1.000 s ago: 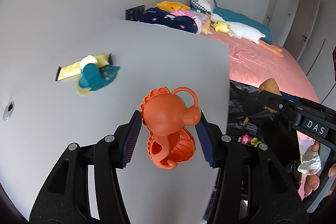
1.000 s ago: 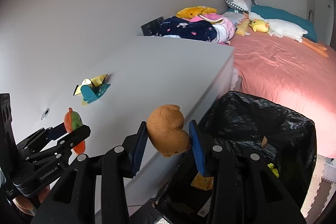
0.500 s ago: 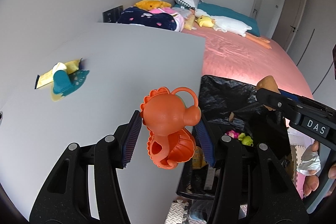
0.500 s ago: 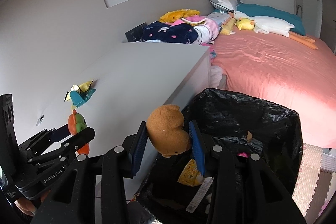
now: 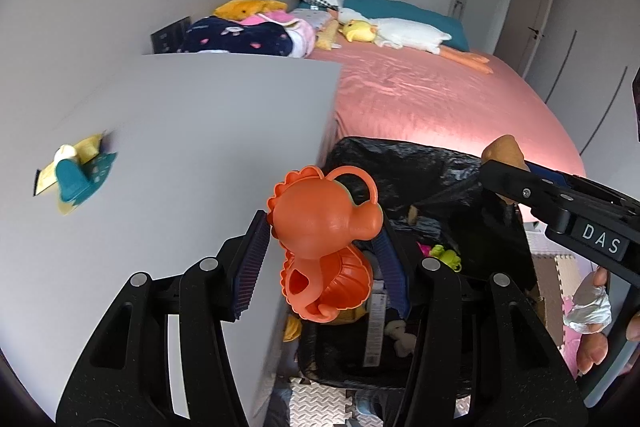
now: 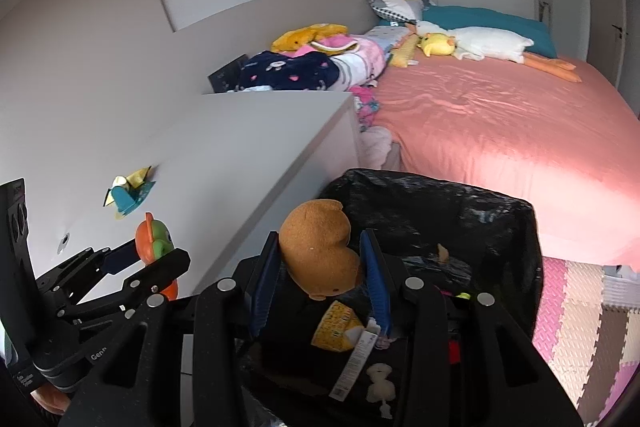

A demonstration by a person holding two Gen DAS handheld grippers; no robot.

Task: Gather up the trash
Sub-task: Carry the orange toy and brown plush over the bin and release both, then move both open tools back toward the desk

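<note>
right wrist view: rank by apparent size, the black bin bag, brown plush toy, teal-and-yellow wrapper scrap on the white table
1. Black bin bag, by far the largest.
2. Brown plush toy, though it sits close to the camera in the right claw, so it looks inflated.
3. Teal-and-yellow wrapper scrap, smallest and farther off on the white table.
</note>
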